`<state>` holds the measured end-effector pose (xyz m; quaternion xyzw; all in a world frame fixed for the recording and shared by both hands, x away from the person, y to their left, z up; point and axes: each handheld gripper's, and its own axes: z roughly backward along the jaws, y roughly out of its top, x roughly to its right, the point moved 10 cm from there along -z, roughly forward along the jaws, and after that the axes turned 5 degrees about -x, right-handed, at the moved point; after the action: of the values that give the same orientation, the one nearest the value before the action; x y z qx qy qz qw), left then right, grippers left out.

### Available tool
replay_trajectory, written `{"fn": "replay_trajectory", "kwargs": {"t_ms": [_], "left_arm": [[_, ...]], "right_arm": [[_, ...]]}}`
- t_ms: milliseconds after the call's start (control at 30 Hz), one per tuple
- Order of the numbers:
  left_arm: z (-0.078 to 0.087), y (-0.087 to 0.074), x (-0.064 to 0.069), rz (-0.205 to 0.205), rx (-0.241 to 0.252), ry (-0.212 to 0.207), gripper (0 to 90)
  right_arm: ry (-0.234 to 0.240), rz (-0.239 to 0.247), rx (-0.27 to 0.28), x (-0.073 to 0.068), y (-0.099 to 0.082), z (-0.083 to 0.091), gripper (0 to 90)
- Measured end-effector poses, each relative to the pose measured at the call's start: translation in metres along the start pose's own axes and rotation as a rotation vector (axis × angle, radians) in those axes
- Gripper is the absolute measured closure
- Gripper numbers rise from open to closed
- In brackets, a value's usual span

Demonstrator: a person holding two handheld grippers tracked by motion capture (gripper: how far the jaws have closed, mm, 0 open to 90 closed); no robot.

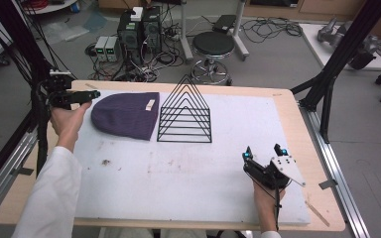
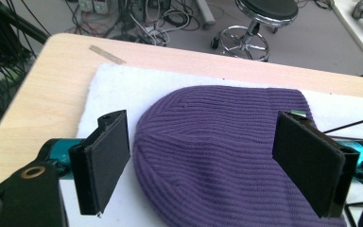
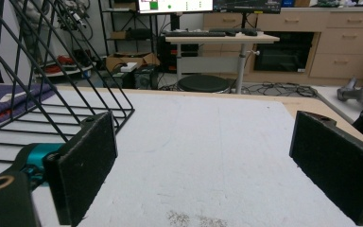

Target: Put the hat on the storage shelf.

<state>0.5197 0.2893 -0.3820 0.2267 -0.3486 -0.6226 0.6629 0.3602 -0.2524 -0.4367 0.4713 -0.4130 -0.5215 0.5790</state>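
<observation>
Purple ribbed knit, that's the hat [image 2: 227, 151], lying flat on the white mat [image 1: 188, 178] of the bench [image 1: 307, 124], and the left gripper [image 2: 212, 165] is lined up right over its rounded crown with the fingers [image 2: 106, 158] spread wide, one off the hat's edge over the mat, the other above the knit. Nothing is pinched yet, so this looks like the approach before a grab. The next move, I'd judge, is to drop those fingers onto the crown and close on a fold of the fabric; the knit is soft and will likely bunch, so a deep bite would help. Over on the other side, the right gripper [image 1: 264, 157] hangs low above bare mat, fingers [image 3: 82, 163] also spread, holding nothing, with the black wire rack [image 1: 185, 113] ahead of its left finger. That rack stands upright just beside the hat's cuff end, and its slots look empty.
</observation>
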Motion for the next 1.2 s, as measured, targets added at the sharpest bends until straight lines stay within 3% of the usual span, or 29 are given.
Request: {"fn": "replay_trajectory", "kwargs": {"t_ms": [200,367,533,633,833,1200], "left_arm": [[-0.022,-0.004,0.007,-0.002,-0.072,0.003,19.5],[-0.038,-0.016,0.002,0.0,-0.158,0.056,18.3],[-0.048,-0.028,0.0,0.033,-0.224,0.069,18.3],[-0.055,-0.039,0.0,0.02,-0.268,0.099,18.3],[-0.066,-0.053,-0.005,0.091,-0.293,0.091,19.0],[-0.073,-0.064,-0.018,0.125,-0.337,0.111,17.6]], "right_arm": [[0.002,0.008,-0.008,0.0,-0.002,0.0,7.5],[0.009,0.007,-0.008,0.002,-0.002,0.001,7.6],[0.013,0.004,-0.007,0.001,-0.002,0.0,7.6],[0.015,0.003,-0.015,0.0,-0.003,0.0,7.6],[0.017,0.007,-0.012,0.0,-0.003,0.0,7.5],[0.021,0.003,-0.012,0.001,-0.003,0.001,7.6]]}}
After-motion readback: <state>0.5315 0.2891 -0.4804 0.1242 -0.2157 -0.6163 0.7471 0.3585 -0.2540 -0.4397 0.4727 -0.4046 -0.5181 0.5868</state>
